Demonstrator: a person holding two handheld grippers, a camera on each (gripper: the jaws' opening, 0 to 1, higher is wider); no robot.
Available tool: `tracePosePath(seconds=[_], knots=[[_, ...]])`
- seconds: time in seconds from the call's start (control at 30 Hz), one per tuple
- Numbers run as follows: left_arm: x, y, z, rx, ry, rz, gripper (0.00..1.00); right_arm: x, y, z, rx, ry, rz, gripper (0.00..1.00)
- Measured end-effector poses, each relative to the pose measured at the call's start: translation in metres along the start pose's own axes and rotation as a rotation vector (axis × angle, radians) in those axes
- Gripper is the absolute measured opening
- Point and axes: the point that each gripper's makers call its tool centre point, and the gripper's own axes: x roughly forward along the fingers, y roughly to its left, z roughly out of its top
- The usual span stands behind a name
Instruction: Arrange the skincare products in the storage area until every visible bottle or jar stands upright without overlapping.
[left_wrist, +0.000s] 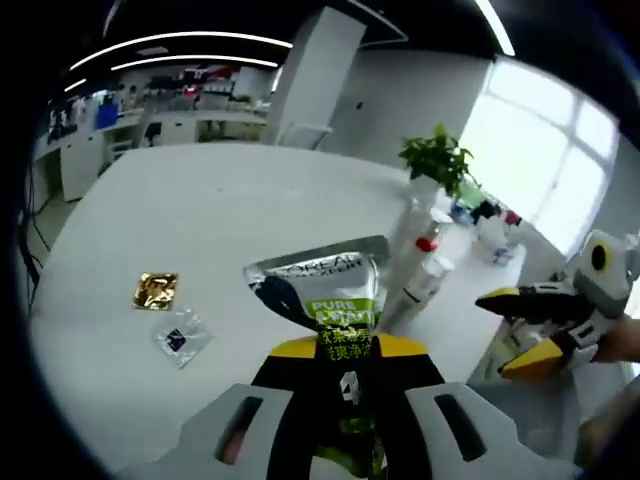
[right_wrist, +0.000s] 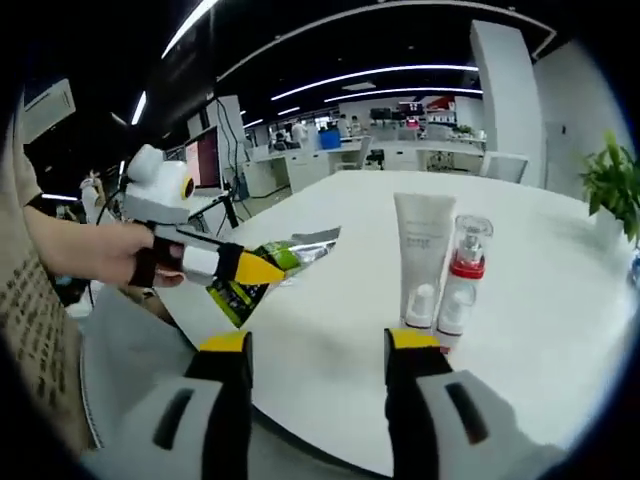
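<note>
L tool (left_wrist: 345, 385) is clamped shut on a green-and-silver tube (left_wrist: 335, 305), jaws pinching its lower body w/ the crimped silver end sticking up and forward of the tips, lifted off the white table (left_wrist: 220, 220). In the right gripper view the same L tool (right_wrist: 262, 268) comes in from the left, a hand (right_wrist: 125, 262) on its grip, tube (right_wrist: 258, 270) tilted between the yellow tips above the table edge.

R tool (right_wrist: 318, 345) is wide open, nothing between the jaws; in the left gripper view it (left_wrist: 525, 330) sits off to the right, jaws apart.

Just ahead of the R tool's right jaw: white tube (right_wrist: 423, 258) standing cap-down, and touching or nearly touching it a clear pump bottle w/ red band (right_wrist: 462, 275), both upright.

Left of the L tool on the table: gold sachet (left_wrist: 156, 290) and clear sachet (left_wrist: 181, 338), flat, near each other. Potted plant (left_wrist: 438, 160) further ahead, beyond the bottles.
</note>
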Motion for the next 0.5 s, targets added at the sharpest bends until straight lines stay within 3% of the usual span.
tracePosePath(seconds=[0.1,0.23,0.37,0.5], knots=[[-0.008,-0.01,0.003,0.013,-0.016,-0.036,0.15,0.005,0.011,0.012,0.071,-0.043,0.036,0.46],[-0.018,-0.027,0.006,0.018,-0.045,-0.114,0.15,0.009,0.018,0.033,0.252,-0.148,0.072,0.39],[-0.026,-0.037,0.004,0.059,-0.038,-0.164,0.16,0.013,0.004,0.041,0.411,-0.213,0.007,0.42],[-0.033,-0.046,0.004,0.059,-0.046,-0.216,0.16,0.015,0.002,0.046,0.543,-0.257,0.01,0.36]])
